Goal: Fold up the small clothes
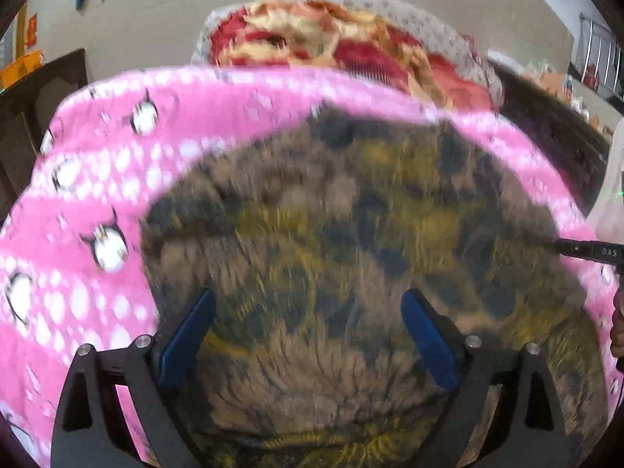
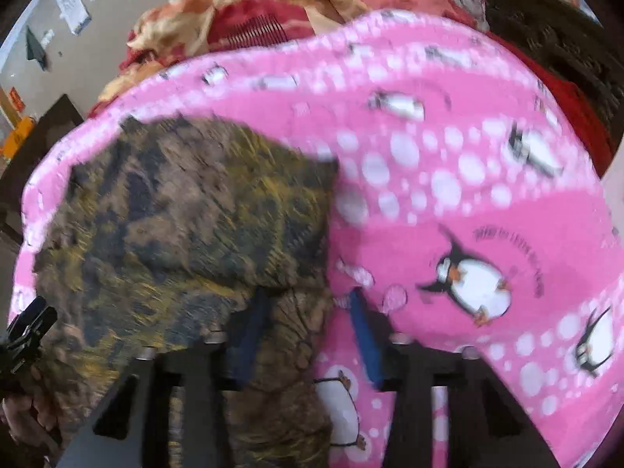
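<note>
camouflage garment on the pink blanket

camouflage garment (image 1: 351,234), blurred brown, yellow and black, lies on a pink penguin blanket (image 2: 468,195) whose curved print is unreadable. left gripper (image 1: 308,331) gapes empty above it; right gripper (image 2: 308,335) stands part open over its edge.

Camouflage garment (image 1: 331,234), pink penguin-print blanket (image 2: 468,195)

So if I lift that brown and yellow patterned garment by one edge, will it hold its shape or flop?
The brown and yellow patterned garment will probably flop: it lies soft and rumpled on the pink penguin blanket. It looks light, so likely easy to lift. Its fuzzy-looking surface may drag on the blanket rather than slide.
</note>
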Motion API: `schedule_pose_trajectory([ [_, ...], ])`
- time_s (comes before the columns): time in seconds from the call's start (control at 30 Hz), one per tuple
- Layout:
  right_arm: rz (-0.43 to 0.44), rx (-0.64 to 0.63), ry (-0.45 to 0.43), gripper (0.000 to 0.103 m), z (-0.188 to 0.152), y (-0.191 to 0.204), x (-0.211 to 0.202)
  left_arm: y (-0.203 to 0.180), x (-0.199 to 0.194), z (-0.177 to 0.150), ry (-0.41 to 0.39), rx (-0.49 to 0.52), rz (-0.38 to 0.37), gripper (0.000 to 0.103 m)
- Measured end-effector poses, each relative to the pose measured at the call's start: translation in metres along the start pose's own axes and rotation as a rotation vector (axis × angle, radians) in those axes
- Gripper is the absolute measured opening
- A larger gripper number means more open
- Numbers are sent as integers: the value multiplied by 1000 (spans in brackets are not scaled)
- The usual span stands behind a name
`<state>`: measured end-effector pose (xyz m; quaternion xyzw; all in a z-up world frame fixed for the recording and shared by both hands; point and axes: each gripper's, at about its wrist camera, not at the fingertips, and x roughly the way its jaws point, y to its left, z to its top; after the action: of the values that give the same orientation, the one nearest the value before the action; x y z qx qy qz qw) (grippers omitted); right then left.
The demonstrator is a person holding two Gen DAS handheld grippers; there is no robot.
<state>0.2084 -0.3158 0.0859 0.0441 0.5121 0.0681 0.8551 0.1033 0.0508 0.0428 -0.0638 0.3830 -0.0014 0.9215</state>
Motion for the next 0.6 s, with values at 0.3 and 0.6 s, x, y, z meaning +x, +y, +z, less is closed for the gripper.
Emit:
schedule_pose_trajectory([
  [0.3,46,-99,0,38,29,36,43,9,49,10,70,-9,120,95],
  [0.6,97,-80,-78,40,19,30,49,11,53,10,81,-13,127,99],
])
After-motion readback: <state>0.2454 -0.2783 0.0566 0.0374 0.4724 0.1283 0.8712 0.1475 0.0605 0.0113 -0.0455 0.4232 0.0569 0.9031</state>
